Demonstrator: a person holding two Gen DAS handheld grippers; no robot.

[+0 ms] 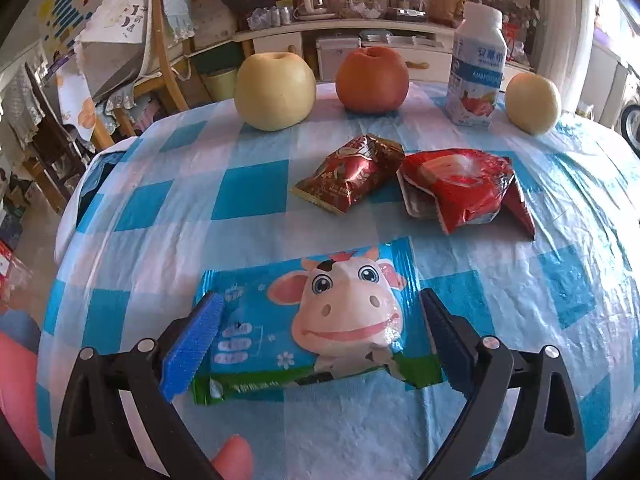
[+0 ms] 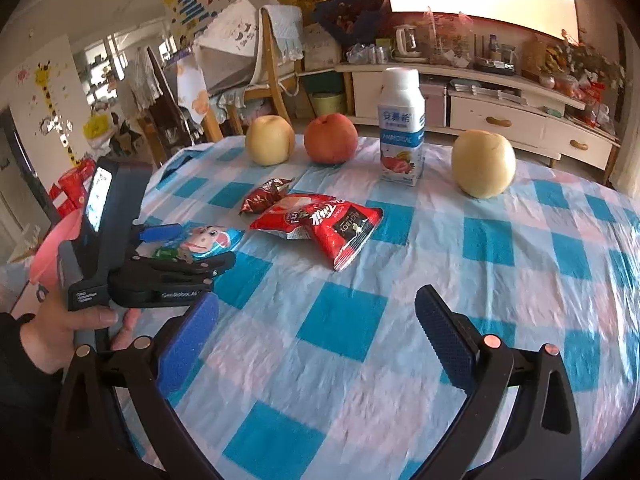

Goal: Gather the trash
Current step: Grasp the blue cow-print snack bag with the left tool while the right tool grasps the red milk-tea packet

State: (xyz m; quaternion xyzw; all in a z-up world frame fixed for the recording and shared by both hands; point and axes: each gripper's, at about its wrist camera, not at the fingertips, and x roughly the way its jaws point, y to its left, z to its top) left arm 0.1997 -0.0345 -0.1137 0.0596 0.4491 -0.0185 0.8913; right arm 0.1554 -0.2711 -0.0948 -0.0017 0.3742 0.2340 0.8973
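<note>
Your left gripper [image 1: 320, 344] is standing wide apart over the blue cow wrapper [image 1: 316, 320], which is lying flat near the table's [image 1: 520, 320] front edge; the wrapper is sitting between the jaws, not pinched, one pad at each end. Further in, the dark red wrapper [image 1: 348, 174] and the crumpled red packet [image 1: 464, 190] are lying side by side mid-table. Along the far edge, two pears, an apple and a milk bottle [image 1: 478, 68] are standing. Your right gripper [image 2: 316, 336] is hovering open over bare cloth, gripping nothing.
</note>
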